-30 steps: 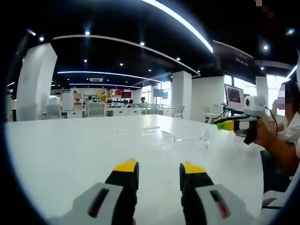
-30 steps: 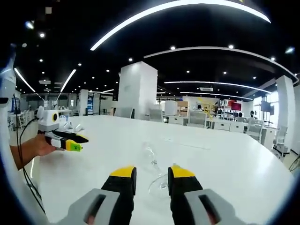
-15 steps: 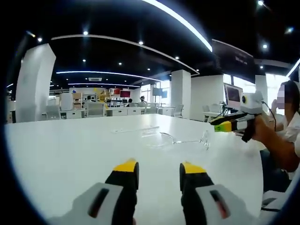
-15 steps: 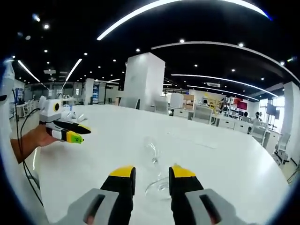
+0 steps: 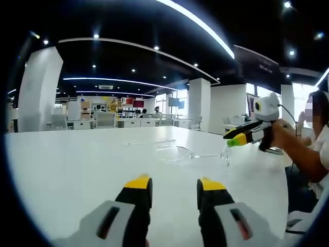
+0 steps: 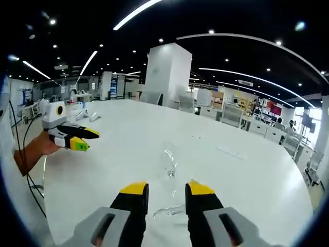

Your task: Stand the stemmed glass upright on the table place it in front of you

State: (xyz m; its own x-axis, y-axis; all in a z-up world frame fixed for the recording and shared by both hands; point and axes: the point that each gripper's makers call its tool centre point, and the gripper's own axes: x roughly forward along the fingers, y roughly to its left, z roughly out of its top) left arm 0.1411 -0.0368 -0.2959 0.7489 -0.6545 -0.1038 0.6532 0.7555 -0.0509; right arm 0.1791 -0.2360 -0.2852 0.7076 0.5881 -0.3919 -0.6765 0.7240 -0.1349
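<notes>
Clear stemmed glass [image 6: 168, 170] lies sideways on white table [image 5: 67, 164] – right gripper [image 6: 161, 188] just above, jaws parted, empty; left gripper [image 5: 175, 183] likewise.

The clear stemmed glass [image 6: 168, 185] lying ahead of the right jaws has its round foot partly hidden behind them.

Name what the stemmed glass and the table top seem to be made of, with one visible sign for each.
Stemmed glass: apparently clear glass, possibly clear plastic; the white surface shows through its bowl and stem, and its edges catch highlights.
Table: smooth white top, perhaps laminate or painted board; it gives a soft sheen with no visible grain.
</notes>
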